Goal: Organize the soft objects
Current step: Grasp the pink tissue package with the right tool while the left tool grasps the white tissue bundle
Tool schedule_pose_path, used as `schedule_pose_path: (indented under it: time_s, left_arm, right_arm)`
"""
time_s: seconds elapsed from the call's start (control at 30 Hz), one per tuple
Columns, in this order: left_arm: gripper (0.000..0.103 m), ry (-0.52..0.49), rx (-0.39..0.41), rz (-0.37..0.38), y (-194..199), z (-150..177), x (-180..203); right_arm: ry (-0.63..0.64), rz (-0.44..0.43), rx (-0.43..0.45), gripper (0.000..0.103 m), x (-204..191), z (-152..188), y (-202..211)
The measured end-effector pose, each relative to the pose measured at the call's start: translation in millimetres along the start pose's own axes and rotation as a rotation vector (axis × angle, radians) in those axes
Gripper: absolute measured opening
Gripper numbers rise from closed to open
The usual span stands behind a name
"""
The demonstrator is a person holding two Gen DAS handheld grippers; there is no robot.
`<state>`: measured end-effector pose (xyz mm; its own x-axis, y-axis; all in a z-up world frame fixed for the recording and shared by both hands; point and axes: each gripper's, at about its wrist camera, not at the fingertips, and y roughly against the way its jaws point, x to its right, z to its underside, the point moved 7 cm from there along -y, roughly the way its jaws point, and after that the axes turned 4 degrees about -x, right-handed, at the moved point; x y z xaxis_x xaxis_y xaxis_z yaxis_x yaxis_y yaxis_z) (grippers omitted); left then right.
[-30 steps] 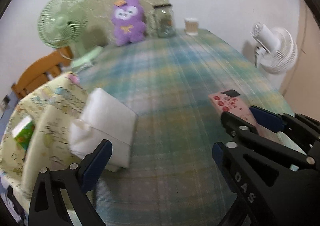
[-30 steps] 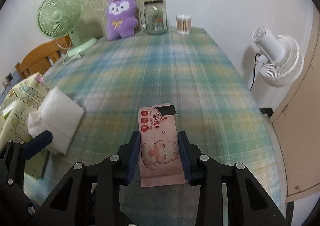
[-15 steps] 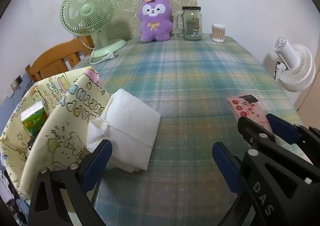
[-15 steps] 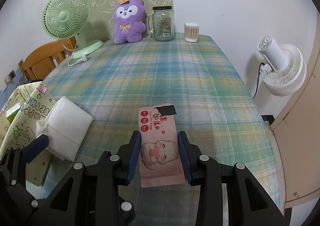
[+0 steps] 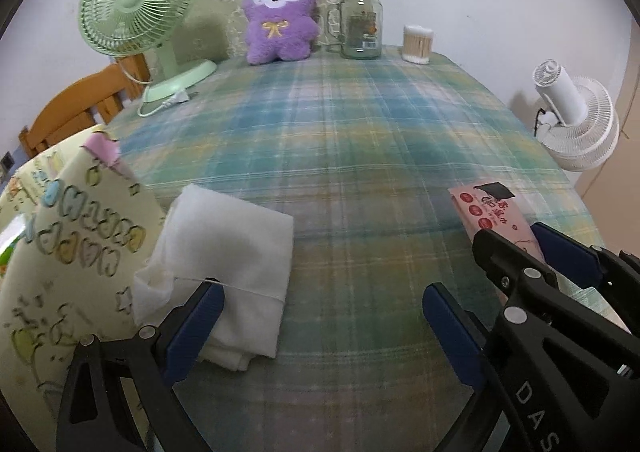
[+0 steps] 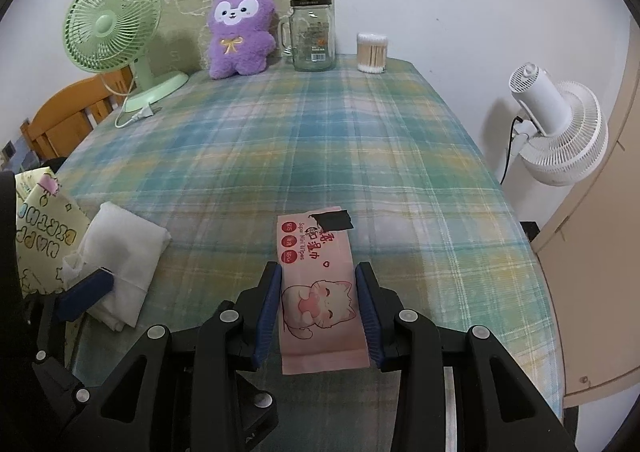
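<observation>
Two claws are mine. My right claw [image 6: 319, 304] is clamped on the pink wipes pack [image 6: 316, 276], both pads pressed to its long sides, the pack flat on the plaid desk [image 6: 320, 140]. My left claw [image 5: 322, 318] gapes wide and grips nothing; its left finger lies over the near edge of the folded white cloth [image 5: 224, 264], though contact is unclear. The cloth leans on a yellow printed bag [image 5: 60, 252], cut off by the frame's edge.
</observation>
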<state>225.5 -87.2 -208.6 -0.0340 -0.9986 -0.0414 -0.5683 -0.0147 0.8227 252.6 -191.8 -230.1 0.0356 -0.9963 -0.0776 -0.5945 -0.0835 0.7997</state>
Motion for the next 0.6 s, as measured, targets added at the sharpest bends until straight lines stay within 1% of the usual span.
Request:
schedule_pose_path:
  time_s: [0.17,0.33,0.4,0.43,0.47,0.5,0.6]
  left_arm:
    - [0.100,-0.028,-0.016,0.043,-6,-2,8]
    - [0.100,-0.077,-0.037,0.144,-7,-3,24]
    - [0.099,-0.092,-0.032,0.152,-5,-2,29]
    - [0.098,-0.097,-0.029,0.158,-5,-2,31]
    - [0.094,-0.102,-0.023,0.172,-2,-2,33]
    - [0.092,-0.104,-0.018,0.178,0,-3,34]
    - [0.090,-0.106,-0.008,0.202,6,-2,38]
  right_arm:
    - [-0.015,0.010,-0.003,0.041,4,-1,-2]
    - [-0.032,0.039,0.001,0.041,15,-2,0]
    - [-0.040,0.049,0.002,0.041,19,-1,1]
    - [-0.044,0.047,0.002,0.041,21,0,3]
    - [-0.046,0.045,0.005,0.041,21,1,4]
    - [-0.051,0.039,0.007,0.041,22,1,6]
    - [-0.060,0.035,0.021,0.041,24,1,12]
